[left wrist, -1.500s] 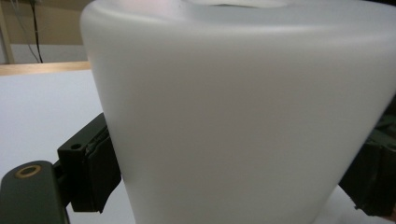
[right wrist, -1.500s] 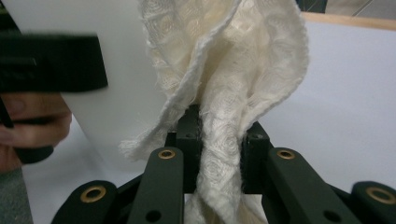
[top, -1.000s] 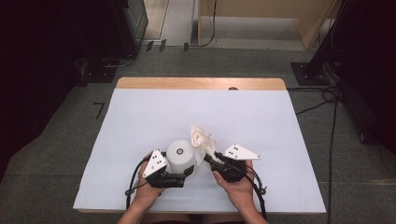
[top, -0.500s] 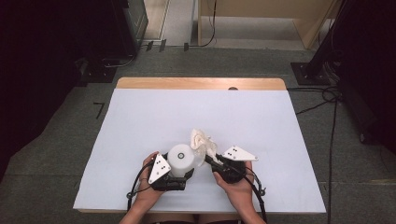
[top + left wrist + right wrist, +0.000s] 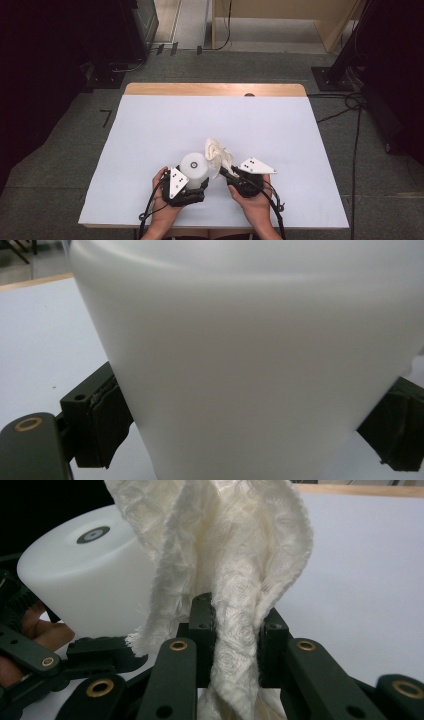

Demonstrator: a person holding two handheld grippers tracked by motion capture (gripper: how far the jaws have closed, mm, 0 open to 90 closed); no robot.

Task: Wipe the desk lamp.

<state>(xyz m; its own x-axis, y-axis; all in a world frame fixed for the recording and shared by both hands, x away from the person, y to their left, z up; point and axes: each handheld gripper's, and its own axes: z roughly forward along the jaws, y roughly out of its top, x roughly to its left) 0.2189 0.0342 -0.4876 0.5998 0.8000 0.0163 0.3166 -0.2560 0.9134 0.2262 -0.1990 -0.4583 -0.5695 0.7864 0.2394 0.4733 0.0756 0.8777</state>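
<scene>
The left tool (image 5: pixel 196 176) clamps the white cup (image 5: pixel 194 167), apparently inverted, on the table (image 5: pixel 165 125), while the right tool (image 5: pixel 223 172) is clamped on the cream cloth (image 5: pixel 217 152) beside it.

The high view looks forward and down from above the person's side onto the whole white-covered worktop (image 5: pixel 165 125). The left gripper view sits very close against the smooth white plastic cup (image 5: pixel 250 365) turned upside down, facing its wall. The right gripper view looks along its jaws at a cream woven cloth (image 5: pixel 235 580), close up. All three views share the cup.
</scene>
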